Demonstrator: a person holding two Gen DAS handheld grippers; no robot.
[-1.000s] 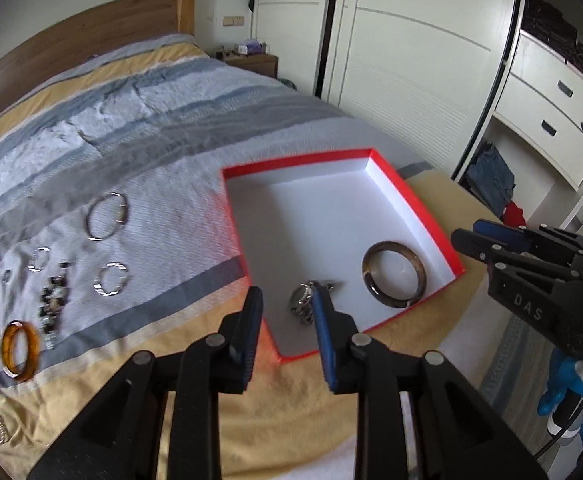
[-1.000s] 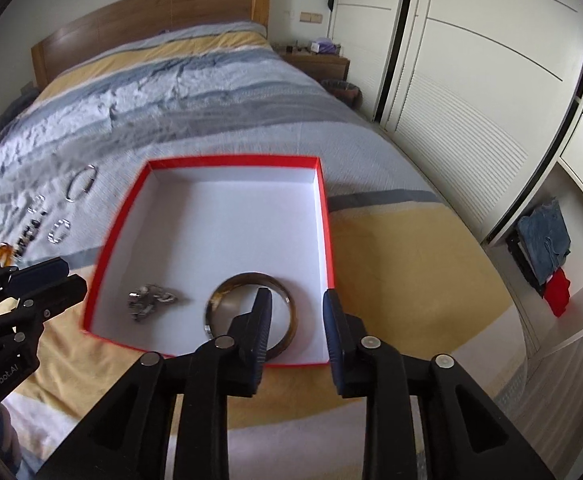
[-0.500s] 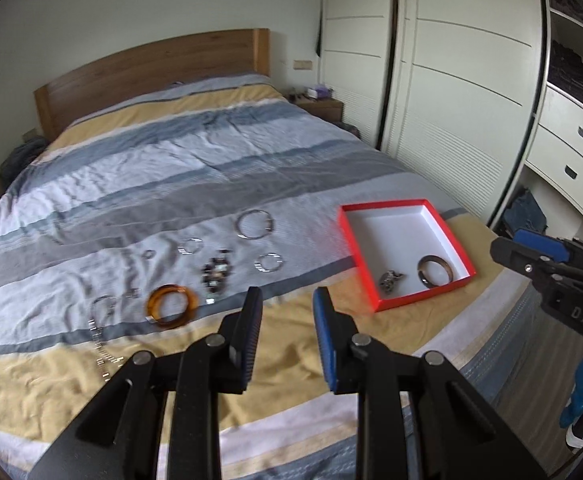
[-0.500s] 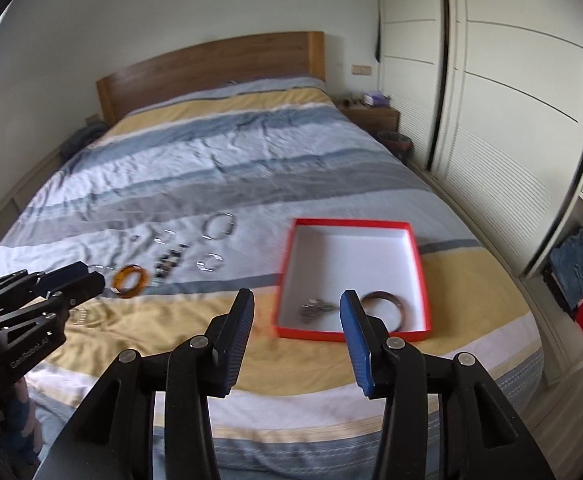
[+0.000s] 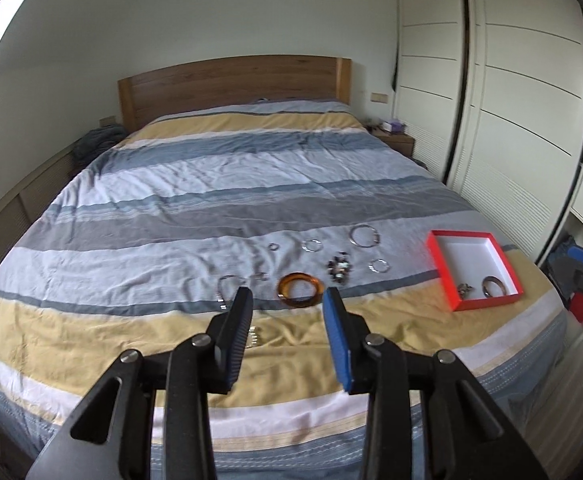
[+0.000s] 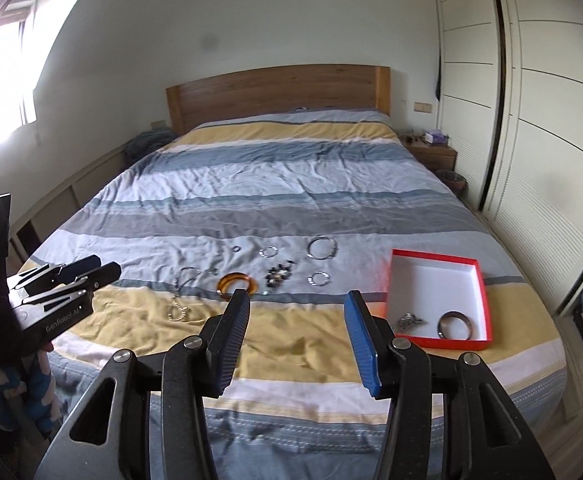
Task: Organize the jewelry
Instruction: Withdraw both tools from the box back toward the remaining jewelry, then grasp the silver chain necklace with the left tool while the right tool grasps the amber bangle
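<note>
Amber translucent plastic bangle (image 5: 300, 289) lies flat on striped bedspread (image 5: 251, 184), lower centre of frame, well left of red cardboard box (image 5: 447, 280). Likely light, stiff, slick; I'd pinch across rim. My left gripper (image 5: 287, 308) and right gripper (image 6: 297, 310) both spread, empty.

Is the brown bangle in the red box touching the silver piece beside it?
Apart. The right wrist view shows white box floor between the brown bangle and the silver piece in the red box.
</note>
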